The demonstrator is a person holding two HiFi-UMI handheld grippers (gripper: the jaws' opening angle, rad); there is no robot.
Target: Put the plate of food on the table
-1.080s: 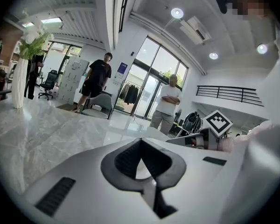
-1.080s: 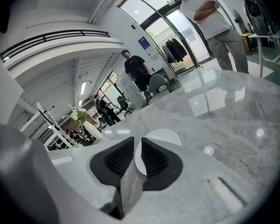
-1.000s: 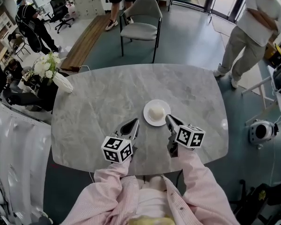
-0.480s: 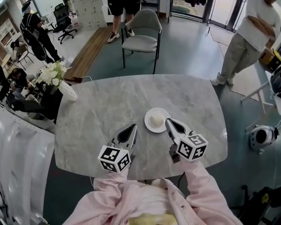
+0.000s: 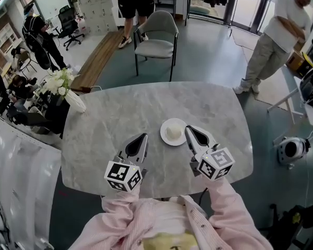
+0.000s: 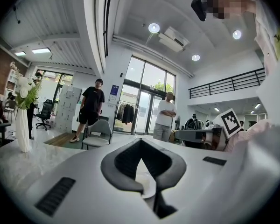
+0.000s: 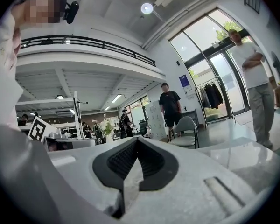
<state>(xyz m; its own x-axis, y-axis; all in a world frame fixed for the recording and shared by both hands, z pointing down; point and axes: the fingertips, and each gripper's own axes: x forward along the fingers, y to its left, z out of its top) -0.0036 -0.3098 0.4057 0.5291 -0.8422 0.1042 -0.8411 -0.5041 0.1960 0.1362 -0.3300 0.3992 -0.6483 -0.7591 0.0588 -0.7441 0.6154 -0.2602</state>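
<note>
Two shut, empty grippers flank a plate of food on the table.
Nearest the person, the left gripper (image 5: 140, 138) and the right gripper (image 5: 188, 129) each have their jaws pressed together with nothing between them, above the grey marble table (image 5: 115, 113). The white plate (image 5: 165, 137), carrying a pale mound of food (image 5: 173, 131), rests on the table just beside the right gripper's tip and a little apart from the left. A vase of white flowers (image 5: 62, 85) stands at the table's left edge. A grey chair (image 5: 156, 33) is beyond.
</note>
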